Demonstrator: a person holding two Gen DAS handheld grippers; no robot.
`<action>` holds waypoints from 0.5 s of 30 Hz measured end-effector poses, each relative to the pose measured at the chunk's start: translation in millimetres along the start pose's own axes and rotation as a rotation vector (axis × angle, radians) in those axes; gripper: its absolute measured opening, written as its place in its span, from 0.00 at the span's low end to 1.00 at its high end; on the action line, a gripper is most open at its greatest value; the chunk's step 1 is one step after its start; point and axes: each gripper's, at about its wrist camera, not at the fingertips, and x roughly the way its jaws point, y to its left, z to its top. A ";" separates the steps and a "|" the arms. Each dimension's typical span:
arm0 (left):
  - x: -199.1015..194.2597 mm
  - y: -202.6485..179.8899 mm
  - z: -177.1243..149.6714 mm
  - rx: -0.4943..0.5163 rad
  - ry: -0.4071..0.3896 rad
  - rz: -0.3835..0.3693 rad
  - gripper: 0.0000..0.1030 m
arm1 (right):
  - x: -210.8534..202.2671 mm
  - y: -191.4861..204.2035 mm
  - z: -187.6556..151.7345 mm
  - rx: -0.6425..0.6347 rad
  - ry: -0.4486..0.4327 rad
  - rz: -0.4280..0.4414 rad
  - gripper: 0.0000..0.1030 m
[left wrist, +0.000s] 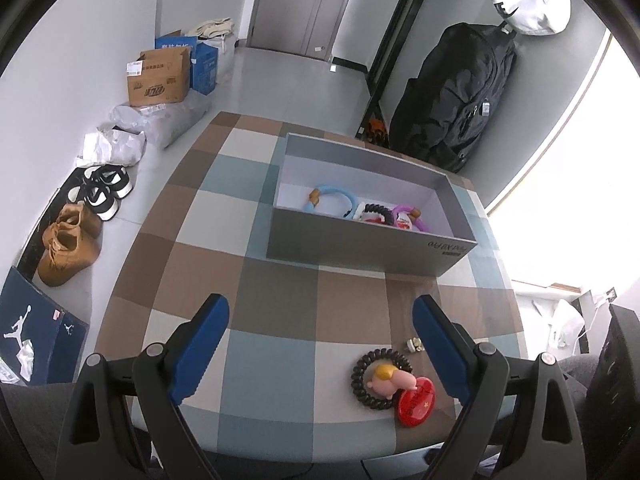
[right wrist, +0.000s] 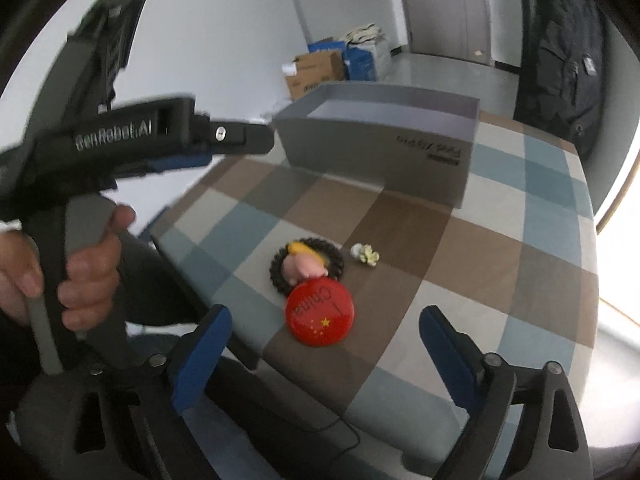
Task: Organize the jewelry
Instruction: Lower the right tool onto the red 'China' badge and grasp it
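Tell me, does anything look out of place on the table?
Three pieces lie outside the box: a dark bead bracelet with a pink charm, a red badge overlapping it, and a small flower piece beside them.

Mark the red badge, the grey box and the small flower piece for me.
red badge [right wrist: 319, 316], right wrist view, centre of its face
grey box [left wrist: 360, 246], left wrist view, near outer wall
flower piece [right wrist: 366, 255], right wrist view, its middle
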 end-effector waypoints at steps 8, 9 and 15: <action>-0.6 6.1 0.2 -0.014 0.006 -0.012 0.88 | 13.8 9.4 -1.9 -0.053 0.019 -0.050 0.69; -0.4 6.5 0.2 -0.016 0.008 -0.012 0.88 | 14.8 11.0 -2.0 -0.061 0.020 -0.055 0.67; 0.0 7.7 -0.1 -0.026 0.013 -0.027 0.88 | 23.6 25.4 -4.7 -0.148 0.032 -0.114 0.51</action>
